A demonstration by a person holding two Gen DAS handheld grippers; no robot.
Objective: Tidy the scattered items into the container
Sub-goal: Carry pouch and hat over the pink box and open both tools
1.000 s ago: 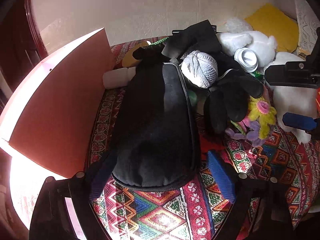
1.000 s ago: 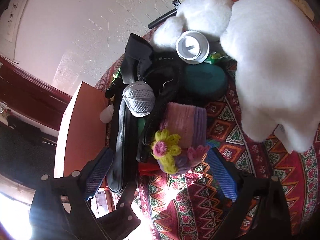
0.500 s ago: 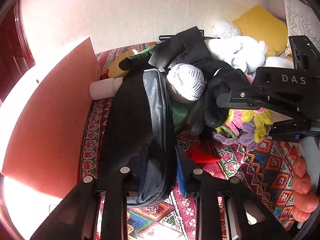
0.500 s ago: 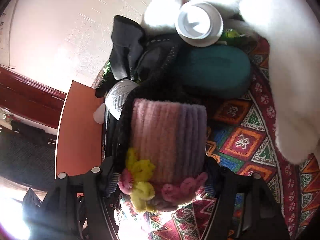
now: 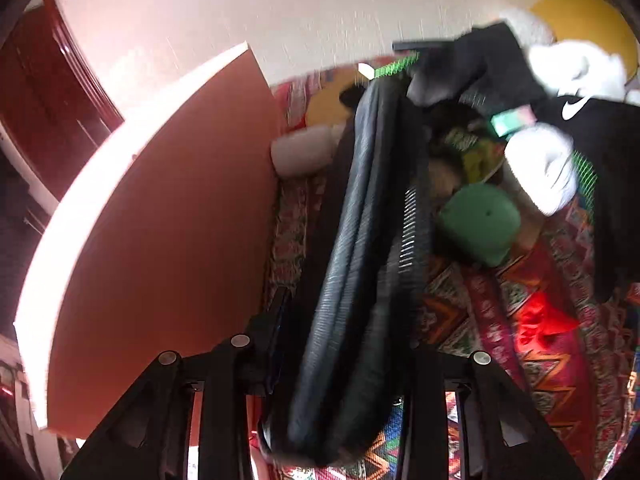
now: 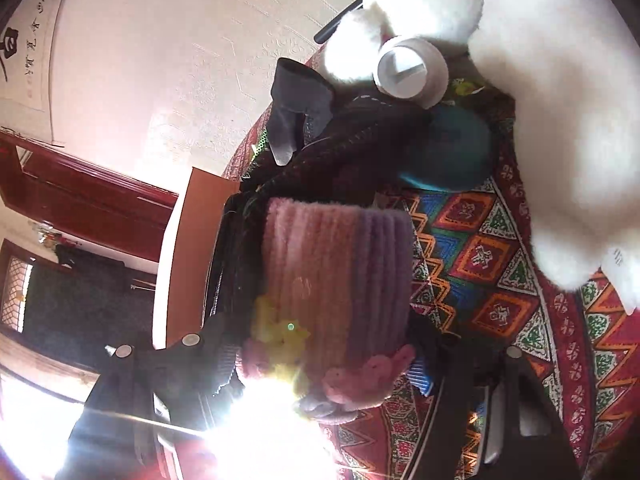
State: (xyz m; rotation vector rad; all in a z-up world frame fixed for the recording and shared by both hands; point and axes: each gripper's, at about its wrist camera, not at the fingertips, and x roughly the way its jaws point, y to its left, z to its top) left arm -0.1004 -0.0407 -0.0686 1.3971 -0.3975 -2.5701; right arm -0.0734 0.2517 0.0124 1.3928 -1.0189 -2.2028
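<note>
Patterned cloth (image 6: 472, 256) under everything, white wall (image 5: 248, 4) behind, red wood frame (image 6: 80, 196) w/ calligraphy scroll (image 6: 24, 40).

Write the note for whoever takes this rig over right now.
Left claw: jaws opening, black zip pouch between them, lifted on edge beside the orange board.
Right claw: shut on the pink-and-purple knit hat.
Done: both items picked up.
Left: no container in view, so nothing stowed yet. Green round case, white roll, red cloth, white cup and white plush lie on the patterned cloth.

Pouch (image 5: 360, 240) right of board (image 5: 168, 240)
</note>
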